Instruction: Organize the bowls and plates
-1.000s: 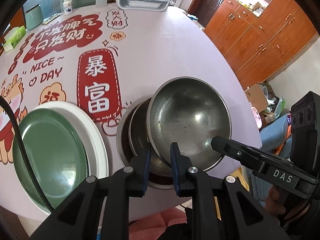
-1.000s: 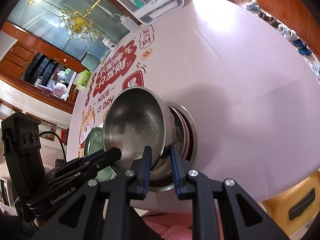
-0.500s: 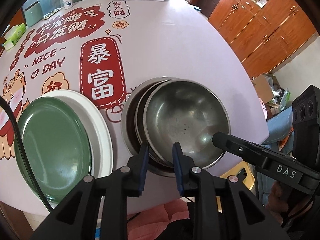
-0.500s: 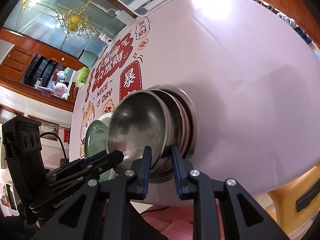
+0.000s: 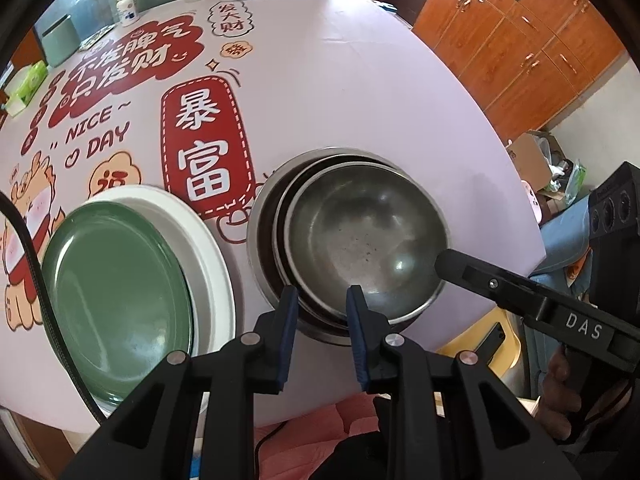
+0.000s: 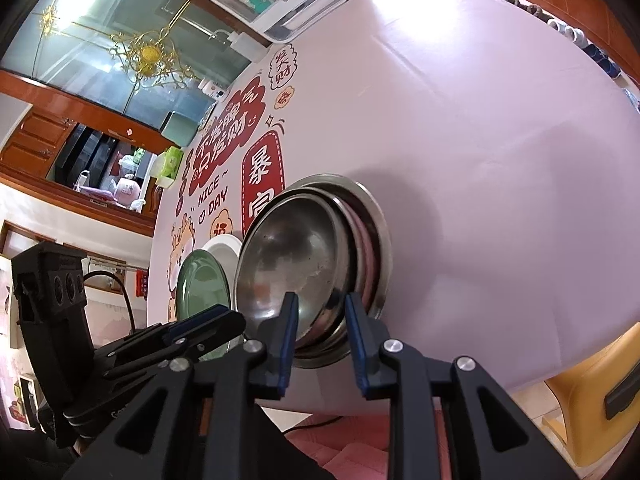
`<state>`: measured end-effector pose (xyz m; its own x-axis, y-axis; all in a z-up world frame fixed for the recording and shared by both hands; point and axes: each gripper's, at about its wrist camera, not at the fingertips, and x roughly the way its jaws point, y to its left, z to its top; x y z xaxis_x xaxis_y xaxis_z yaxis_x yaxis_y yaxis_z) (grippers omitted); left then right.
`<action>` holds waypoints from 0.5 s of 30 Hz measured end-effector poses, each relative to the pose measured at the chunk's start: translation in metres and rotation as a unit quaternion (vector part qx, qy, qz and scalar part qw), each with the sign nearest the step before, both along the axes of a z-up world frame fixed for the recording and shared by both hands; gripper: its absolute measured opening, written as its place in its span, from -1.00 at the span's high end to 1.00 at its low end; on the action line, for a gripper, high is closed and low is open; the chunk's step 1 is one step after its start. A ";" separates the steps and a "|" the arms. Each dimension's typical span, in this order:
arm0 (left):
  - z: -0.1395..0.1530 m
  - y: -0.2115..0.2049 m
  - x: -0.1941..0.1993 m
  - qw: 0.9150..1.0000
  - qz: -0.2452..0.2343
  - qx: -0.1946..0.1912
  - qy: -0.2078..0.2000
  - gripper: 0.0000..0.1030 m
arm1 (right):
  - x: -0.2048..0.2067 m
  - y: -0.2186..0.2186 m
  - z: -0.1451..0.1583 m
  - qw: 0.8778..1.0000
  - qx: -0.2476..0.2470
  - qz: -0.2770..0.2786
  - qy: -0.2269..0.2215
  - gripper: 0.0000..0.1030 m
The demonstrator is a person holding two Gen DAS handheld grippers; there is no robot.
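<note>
jaws on both tools have just been opening. left gripper (image 5: 322, 300) now stands a little apart around the near rim of the top steel bowl (image 5: 366, 236), pads no longer pinching it; right gripper (image 6: 320, 306) likewise straddles the same rim from its side with daylight showing at the pads. a second ago the bowl was tipped up and clamped by both; now it lies nearly level, nested in the bowl stack (image 5: 264, 256), though it sits a bit off-centre toward the right. that reads as the release step of stacking: this bowl looks placed. just beside the stack to the left, the green plate (image 5: 116, 292) rests on the white plate (image 5: 208, 252), both on the printed tablecloth (image 5: 360, 92). next move is probably backing both tools off without nudging the rim.
</note>
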<state>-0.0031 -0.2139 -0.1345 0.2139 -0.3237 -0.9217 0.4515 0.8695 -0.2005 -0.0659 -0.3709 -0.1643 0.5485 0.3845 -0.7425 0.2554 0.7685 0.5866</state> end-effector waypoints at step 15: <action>0.013 -0.015 0.009 0.999 -0.050 0.014 -0.011 0.45 | 0.000 -0.022 -0.011 0.999 0.031 -0.037 0.018 -0.03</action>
<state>0.0055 -0.2291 -0.1214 0.2021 -0.3179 -0.9263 0.5397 0.8254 -0.1655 -0.0658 -0.3933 -0.1757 0.5510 0.3894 -0.7380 0.3320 0.7091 0.6221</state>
